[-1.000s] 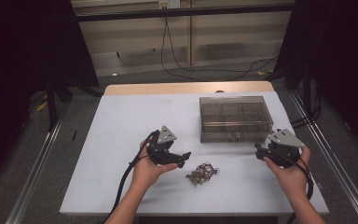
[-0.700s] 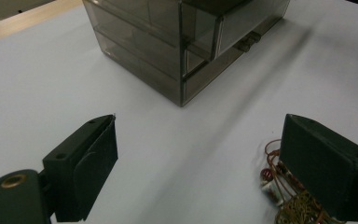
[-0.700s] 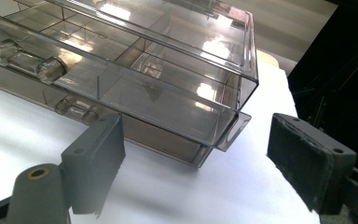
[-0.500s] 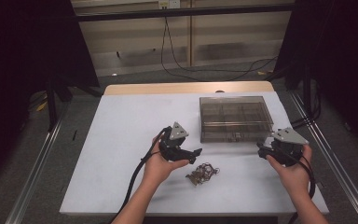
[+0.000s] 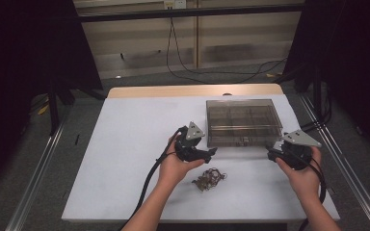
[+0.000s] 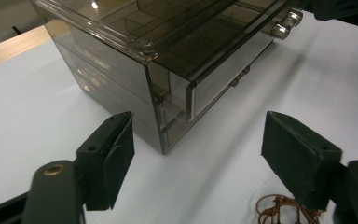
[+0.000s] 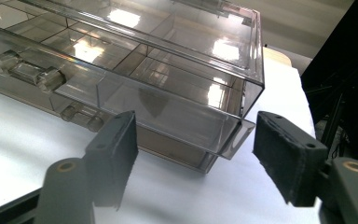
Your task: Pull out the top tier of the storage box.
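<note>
A smoky clear drawer box (image 5: 243, 120) with several compartments stands on the white table (image 5: 125, 144). In front of it lies a small tangle of brown rings (image 5: 209, 177). My left gripper (image 5: 211, 151) sits just off the box's front left corner (image 6: 165, 116). It is open, its jaws have just been closing, and its pads (image 6: 116, 154) touch nothing. The tangle (image 6: 279, 210) lies beside its right jaw. My right gripper (image 5: 270, 151) faces the box's front right corner (image 7: 233, 135). It too is open with jaws that have just been closing, clear of the box.
The box's drawers carry clear knobbed handles (image 7: 28, 72) on the front. A wooden strip (image 5: 192, 90) edges the table's far side, with cables on the floor beyond. Metal rails (image 5: 38, 163) run along both sides of the table.
My left hand has carried its gripper rightward to the box's front left corner. The right hand has stayed where it was.
</note>
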The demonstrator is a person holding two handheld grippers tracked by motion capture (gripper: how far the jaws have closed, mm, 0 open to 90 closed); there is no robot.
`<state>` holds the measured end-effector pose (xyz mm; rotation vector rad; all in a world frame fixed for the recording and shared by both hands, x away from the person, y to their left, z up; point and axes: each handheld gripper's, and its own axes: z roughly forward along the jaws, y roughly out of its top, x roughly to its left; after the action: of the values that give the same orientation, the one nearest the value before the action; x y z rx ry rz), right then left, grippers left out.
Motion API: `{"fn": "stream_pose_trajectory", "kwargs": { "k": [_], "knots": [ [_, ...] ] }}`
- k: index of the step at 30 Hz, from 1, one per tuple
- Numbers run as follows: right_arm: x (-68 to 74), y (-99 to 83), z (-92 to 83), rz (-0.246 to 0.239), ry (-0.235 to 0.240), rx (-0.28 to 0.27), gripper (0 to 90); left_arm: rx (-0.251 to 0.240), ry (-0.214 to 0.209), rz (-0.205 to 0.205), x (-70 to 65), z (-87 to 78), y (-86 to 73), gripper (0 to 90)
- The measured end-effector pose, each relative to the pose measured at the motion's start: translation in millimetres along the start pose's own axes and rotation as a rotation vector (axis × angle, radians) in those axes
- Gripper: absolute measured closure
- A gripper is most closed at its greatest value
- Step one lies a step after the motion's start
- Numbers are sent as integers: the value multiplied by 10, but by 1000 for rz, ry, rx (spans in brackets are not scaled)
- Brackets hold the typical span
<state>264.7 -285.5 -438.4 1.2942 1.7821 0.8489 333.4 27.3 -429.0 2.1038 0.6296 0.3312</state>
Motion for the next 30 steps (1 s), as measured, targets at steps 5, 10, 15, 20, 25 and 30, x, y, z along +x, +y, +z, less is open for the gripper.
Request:
{"fn": "stream_pose_trajectory", "kwargs": {
  "k": [5,10,15,20,25,30],
  "knots": [
    [-6,-2,5,10,10,2,365,-12,-6,-3,-11,38,14,316],
    [-22,0,1,14,13,-2,413,-14,-10,5,-25,63,29,372],
    [-43,-6,-9,18,20,-3,443,-21,-15,8,-43,80,38,452],
    [-55,-8,-15,14,23,0,459,-13,2,15,-64,107,51,542],
    [-62,-12,-17,6,25,-1,470,3,12,10,-40,110,50,609],
    [-79,-24,-14,-9,33,-8,489,16,30,8,-27,101,52,693]
  ]
}}
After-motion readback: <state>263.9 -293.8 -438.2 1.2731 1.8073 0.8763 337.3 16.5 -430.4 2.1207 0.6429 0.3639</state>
